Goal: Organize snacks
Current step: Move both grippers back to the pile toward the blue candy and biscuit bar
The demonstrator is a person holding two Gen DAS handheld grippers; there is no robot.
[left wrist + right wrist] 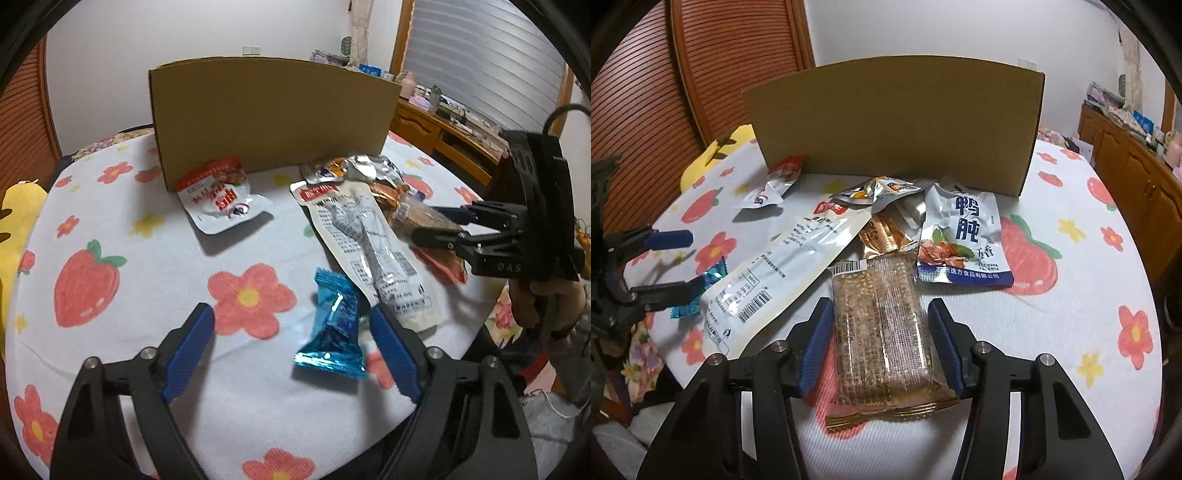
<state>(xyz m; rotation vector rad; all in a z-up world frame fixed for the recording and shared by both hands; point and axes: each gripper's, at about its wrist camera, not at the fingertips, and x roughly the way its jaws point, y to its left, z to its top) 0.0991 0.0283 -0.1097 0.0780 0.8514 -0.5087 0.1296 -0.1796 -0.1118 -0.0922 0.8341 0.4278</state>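
Between the right gripper's [881, 343] blue pads, barely apart from them, lies the sesame bar [882, 332].

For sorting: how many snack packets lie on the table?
7: red-white pouch by the cardboard; blue candy between left fingers; sesame bar between right fingers; long white packet, gold packet, silver pouch, duck pouch piled together. Others may hide.
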